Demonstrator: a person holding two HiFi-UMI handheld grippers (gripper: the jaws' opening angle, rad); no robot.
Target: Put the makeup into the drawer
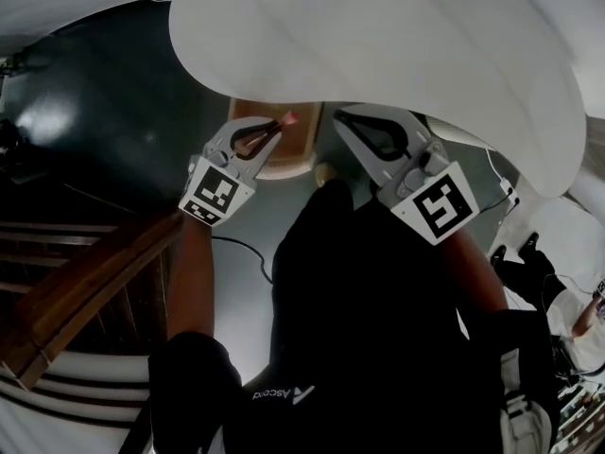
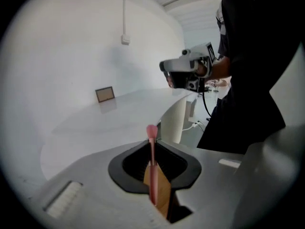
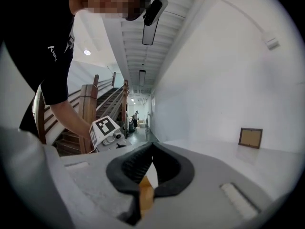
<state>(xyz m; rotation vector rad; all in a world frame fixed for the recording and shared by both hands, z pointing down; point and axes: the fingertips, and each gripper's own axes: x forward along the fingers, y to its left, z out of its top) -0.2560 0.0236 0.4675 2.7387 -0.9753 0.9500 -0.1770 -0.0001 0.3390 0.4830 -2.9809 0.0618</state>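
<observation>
Shows the left gripper (image 1: pixel 267 130) clamped on a slim pink makeup brush (image 2: pixel 152 151), with the brush's pink tip poking out past the jaws. Shows the right gripper (image 1: pixel 340 116) just beside it, jaws closed together with nothing between them. Places both grippers at the near edge of a curved white table (image 1: pixel 378 45), close to a wooden-rimmed piece (image 1: pixel 284 154) that may or may not be a drawer. Includes a small framed picture (image 2: pixel 105 94) farther back on the table and a wooden staircase (image 1: pixel 85 282) at left.
</observation>
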